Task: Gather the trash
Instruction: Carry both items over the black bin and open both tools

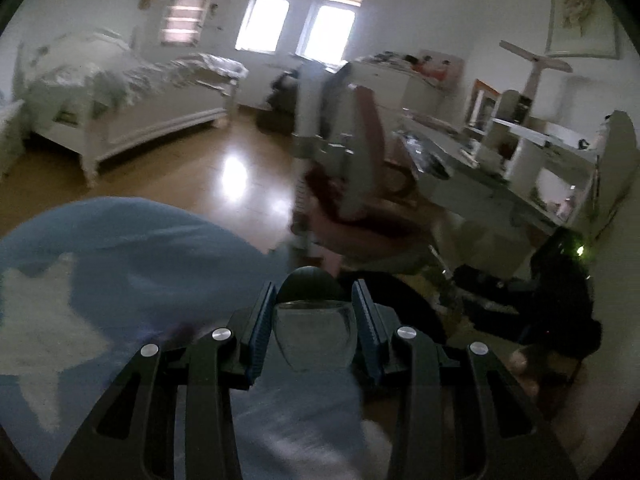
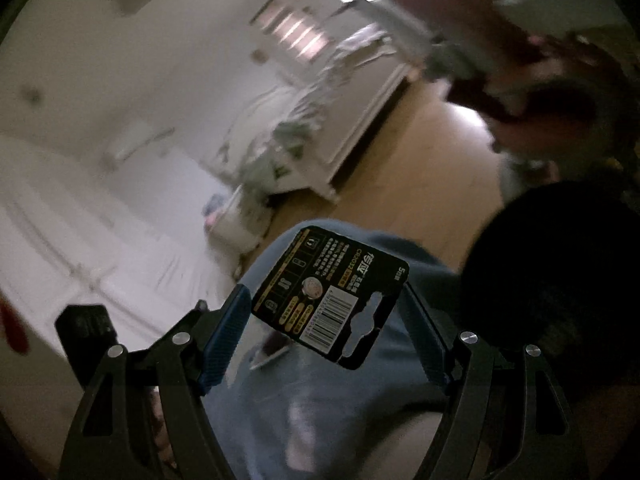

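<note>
A small clear glass cup (image 1: 314,334) is held in the left gripper (image 1: 315,320). The jaws are closed in on it, one blue pad on each side, and the cup sits upright between them with its rim facing away from the camera. Just past the cup, something round and dark (image 1: 308,282) is seen, but it is too blurry to name.

A black battery card (image 2: 330,296) is held in the right gripper (image 2: 326,330). The jaws are set fairly wide, and the card is pinched across that gap, touching the left pad (image 2: 226,332) at one edge and reaching toward the right pad at the other. The card is tilted (its barcode and hang hole point down toward the camera). Small yellow and white print is seen on it, along with one round silver coin battery in the middle.

A blue rug with a white star (image 1: 48,320) is seen under both grippers. Past it lies a shiny brown wood floor (image 1: 192,172). A white bed (image 1: 120,96) stands against the far wall, under bright windows (image 1: 296,20). A white surface (image 1: 500,176) with many blurry things on it is seen on the right of the left view.
</note>
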Available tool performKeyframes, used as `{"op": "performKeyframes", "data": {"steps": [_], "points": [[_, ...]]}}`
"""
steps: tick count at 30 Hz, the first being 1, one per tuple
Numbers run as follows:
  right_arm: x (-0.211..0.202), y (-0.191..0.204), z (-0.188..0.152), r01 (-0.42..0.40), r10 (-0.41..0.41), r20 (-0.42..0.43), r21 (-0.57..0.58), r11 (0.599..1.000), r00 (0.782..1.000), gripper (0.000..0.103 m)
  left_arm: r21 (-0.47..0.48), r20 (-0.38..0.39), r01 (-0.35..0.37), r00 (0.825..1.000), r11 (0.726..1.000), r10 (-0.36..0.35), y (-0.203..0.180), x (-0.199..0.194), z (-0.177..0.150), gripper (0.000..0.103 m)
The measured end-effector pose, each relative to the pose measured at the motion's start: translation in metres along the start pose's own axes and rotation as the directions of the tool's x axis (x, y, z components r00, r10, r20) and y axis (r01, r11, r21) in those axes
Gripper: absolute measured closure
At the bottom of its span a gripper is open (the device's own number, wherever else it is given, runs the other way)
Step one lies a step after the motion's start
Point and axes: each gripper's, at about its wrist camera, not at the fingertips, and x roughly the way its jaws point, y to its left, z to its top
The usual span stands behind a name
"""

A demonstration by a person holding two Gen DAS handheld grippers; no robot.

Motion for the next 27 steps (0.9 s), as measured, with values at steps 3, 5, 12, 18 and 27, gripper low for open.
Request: {"op": "performKeyframes", "data": {"steps": [3,5,12,18,27], "points": [[-0.013,-0.029,0.003,0.043,-0.044,0.020,0.045,0.998,0.999,0.027,-0.002,-0.031,0.070,0.997,0.998,-0.070,-0.016,0.031,0.003,0.064],[-0.021,-0.048,0.002,0.066,-0.068,0.022,0.076,0.995,0.997,0.027,0.001,-0.057,0.106,0.993,0.994,-0.106,-0.028,0.053,0.003,0.064],[-0.028,-0.097,-0.006,0.112,-0.116,0.015,0.169,0.979,0.993,0.027,0.019,-0.139,0.164,0.977,0.986,-0.160,-0.064,0.109,0.000,0.064],[-0.019,-0.122,-0.008,0.140,-0.143,-0.002,0.218,0.966,0.990,0.027,0.034,-0.202,0.168,0.967,0.985,-0.158,-0.080,0.140,-0.008,0.063],[-0.008,-0.145,-0.010,0.212,-0.213,-0.026,0.263,0.941,0.977,0.026,0.094,-0.197,0.075,0.979,0.993,-0.055,-0.090,0.154,-0.009,0.023]]}}
